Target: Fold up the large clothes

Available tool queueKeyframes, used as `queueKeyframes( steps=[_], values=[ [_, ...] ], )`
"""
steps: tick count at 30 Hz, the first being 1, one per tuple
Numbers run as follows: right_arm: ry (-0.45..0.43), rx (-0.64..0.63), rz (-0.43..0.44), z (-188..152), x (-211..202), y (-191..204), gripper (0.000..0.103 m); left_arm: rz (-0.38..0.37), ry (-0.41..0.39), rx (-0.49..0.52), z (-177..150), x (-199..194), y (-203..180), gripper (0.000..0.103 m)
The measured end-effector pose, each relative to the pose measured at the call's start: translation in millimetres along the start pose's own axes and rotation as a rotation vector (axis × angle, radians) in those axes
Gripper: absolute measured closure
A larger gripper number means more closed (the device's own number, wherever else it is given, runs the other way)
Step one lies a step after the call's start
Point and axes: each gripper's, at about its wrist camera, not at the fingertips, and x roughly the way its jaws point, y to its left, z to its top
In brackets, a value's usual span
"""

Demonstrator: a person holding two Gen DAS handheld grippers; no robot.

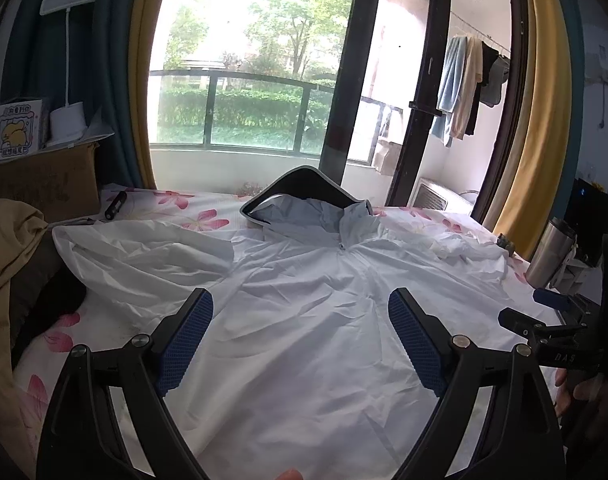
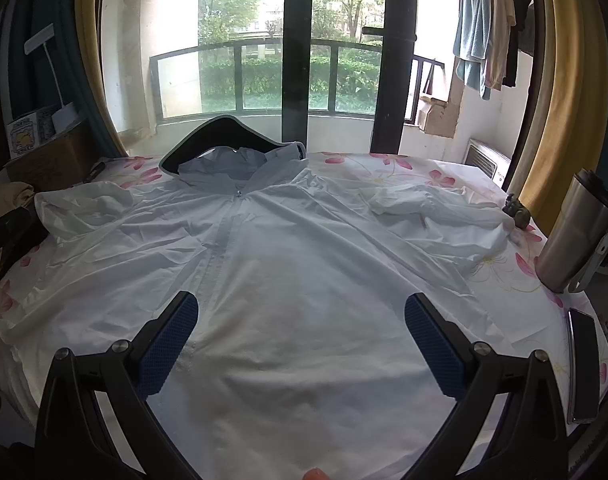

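White hooded jacket (image 1: 304, 320) spread flat, front up, on a bed (image 1: 192, 208) covered by a sheet printed with pink flowers. Zip (image 2: 220, 240) closed up the middle to the collar. Hood (image 1: 304, 196) at the far end, toward the window, its dark brim raised and tilted. Both sleeves thrown out sideways: left sleeve (image 1: 144, 256) lying crumpled near a tan cloth (image 1: 8, 240), right sleeve (image 2: 431, 204) bunched toward the bed's right edge.

Left tongs (image 1: 300, 340) held above the lower half of the jacket, blue pads wide apart, gripping nothing. Right tongs (image 2: 302, 340) likewise above the jacket's lower front, spread wide, empty; contact with the fabric not clear for either pair. Part of the right tool and a hand (image 1: 575, 392) visible at the right margin of the left wrist view.

Steel tumbler (image 2: 575, 236) upright at the right bed edge, a phone (image 2: 583, 364) lying flat just nearer. Cardboard box (image 1: 44, 184) at far left, with a white lamp (image 1: 68, 116) on top. Clothes (image 2: 491, 32) hanging on the balcony beyond the glass.
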Motion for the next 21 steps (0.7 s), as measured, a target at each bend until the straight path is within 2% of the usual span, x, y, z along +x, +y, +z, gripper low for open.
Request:
queueKeyframes(
  steps=[21],
  values=[
    [0.008, -0.003, -0.003, 5.3, 5.6, -2.5, 0.001, -0.005, 0.006, 0.017, 2.4, 2.9, -5.5, 0.012]
  ],
)
